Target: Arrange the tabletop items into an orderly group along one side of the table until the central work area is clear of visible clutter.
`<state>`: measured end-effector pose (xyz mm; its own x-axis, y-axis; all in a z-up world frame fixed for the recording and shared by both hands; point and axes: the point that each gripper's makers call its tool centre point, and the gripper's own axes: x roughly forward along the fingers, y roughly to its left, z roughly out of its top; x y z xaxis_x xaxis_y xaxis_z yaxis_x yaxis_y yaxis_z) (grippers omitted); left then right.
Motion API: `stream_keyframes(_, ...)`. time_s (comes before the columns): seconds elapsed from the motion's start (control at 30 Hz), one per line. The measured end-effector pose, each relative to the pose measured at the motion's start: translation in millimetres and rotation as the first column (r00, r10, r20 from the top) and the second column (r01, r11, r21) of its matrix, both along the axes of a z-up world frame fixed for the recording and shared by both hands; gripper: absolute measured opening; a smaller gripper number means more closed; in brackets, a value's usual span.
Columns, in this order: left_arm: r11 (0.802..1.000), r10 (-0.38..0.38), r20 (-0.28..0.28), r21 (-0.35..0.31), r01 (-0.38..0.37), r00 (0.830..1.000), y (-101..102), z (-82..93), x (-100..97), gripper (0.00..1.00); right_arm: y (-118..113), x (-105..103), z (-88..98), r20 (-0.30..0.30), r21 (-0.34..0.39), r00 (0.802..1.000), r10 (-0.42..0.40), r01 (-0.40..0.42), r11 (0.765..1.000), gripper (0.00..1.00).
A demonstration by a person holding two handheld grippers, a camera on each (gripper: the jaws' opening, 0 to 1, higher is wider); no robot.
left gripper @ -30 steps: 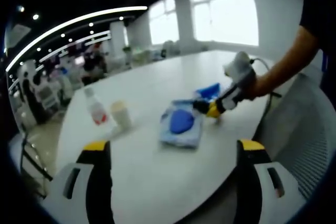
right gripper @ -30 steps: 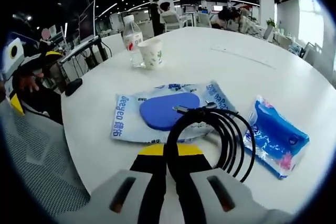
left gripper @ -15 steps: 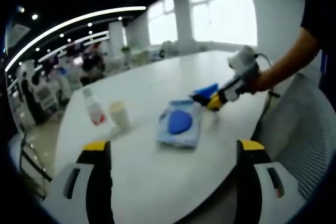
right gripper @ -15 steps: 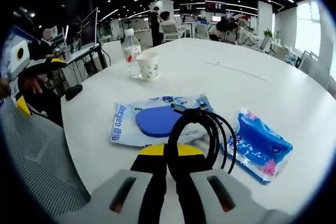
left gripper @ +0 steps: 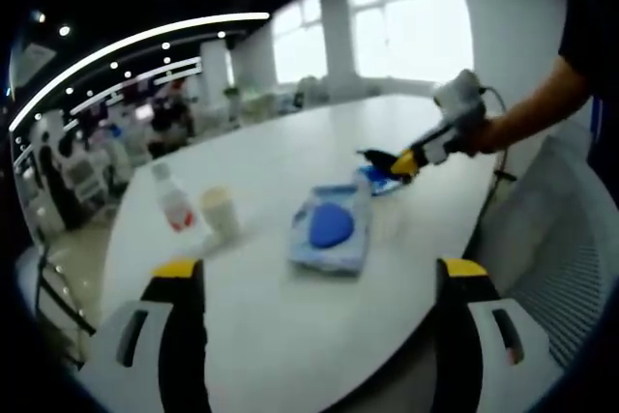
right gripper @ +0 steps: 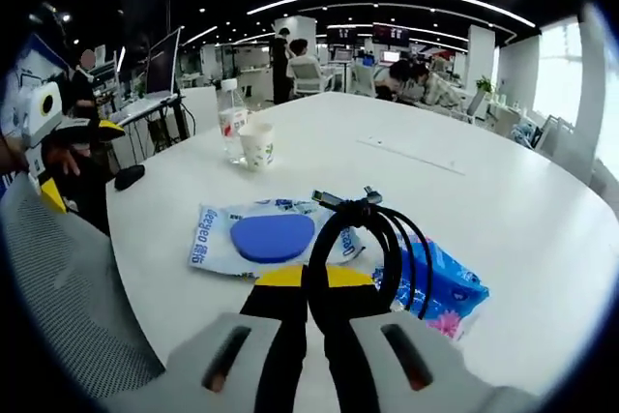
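My left gripper (left gripper: 318, 268) is open, held over the near edge of the round white table (left gripper: 290, 152) with nothing between its jaws. My right gripper (right gripper: 314, 282) is shut on a coiled black cable (right gripper: 382, 249), held in the air above a blue tissue pack (right gripper: 440, 287). A white-and-blue packet with a blue oval pad (right gripper: 271, 237) lies beside it. A water bottle (right gripper: 229, 128) and a paper cup (right gripper: 256, 145) stand farther off. The left gripper view has the right gripper (left gripper: 401, 163), cable (left gripper: 375, 156), packet (left gripper: 332, 227), tissue pack (left gripper: 385, 181), bottle (left gripper: 174, 202) and cup (left gripper: 220, 212).
A grey mesh chair back (right gripper: 68, 307) stands at the table's near edge, also seen as the chair (left gripper: 561, 239). A black mouse (right gripper: 128, 177) lies on a desk to the left. My left gripper (right gripper: 75, 160) shows there too. People sit at desks far behind.
My right gripper has lifted the cable coil off the table and carried it up over the tissue pack. My left gripper has stayed put and open.
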<state>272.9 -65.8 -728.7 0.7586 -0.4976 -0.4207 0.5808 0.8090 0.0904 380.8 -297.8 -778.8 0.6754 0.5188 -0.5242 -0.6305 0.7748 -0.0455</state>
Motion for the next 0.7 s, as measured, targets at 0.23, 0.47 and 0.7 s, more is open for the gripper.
stream_keyframes(0.23,1.000,0.000,-0.001,-0.002,0.000,1.000,0,0.2,-0.4,0.96,-22,5,-5.1,0.000,-0.034,0.999,-0.042,0.042,0.999,0.04)
stream_keyframes(0.47,1.000,0.002,-0.005,0.001,-0.002,1.000,1,-0.6,-0.6,0.96,-40,5,-23.2,-0.028,-0.062,0.995,-0.094,0.092,0.994,0.04)
stream_keyframes(0.7,1.000,0.004,-0.008,0.006,-0.004,1.000,2,-2.0,-0.6,0.95,-53,1,-48.7,-0.062,-0.124,0.991,-0.115,0.106,0.987,0.04)
